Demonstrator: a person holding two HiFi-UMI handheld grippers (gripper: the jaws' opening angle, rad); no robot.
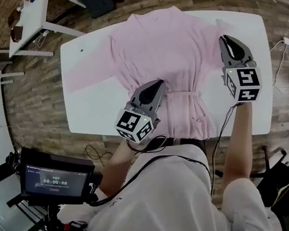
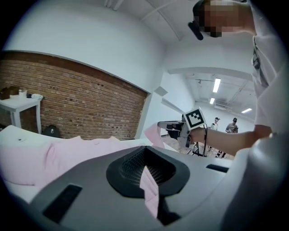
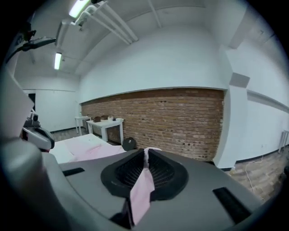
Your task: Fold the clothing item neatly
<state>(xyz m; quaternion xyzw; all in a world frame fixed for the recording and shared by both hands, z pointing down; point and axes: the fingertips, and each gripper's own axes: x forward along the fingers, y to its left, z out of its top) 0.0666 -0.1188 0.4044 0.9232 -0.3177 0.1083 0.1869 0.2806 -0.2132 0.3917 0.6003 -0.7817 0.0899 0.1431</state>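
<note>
The white worktop (image 1: pixel 245 30) carries a pink garment (image 1: pixel 160 49), lying mostly spread open across the middle. One sleeve (image 1: pixel 85 78) is stretched flat toward the left edge and a tie (image 1: pixel 183 93) is knotted at the waist. From here I see no finished fold, so I'd say the work is only beginning: sides, sleeves and length all remain to be brought in. The right tongs (image 1: pixel 227 41) are clenched on a flap of pink cloth at the garment's right side, raised off the surface. The left tongs (image 1: pixel 155 84) are clamped on a strip of the same fabric near the waist.
</note>
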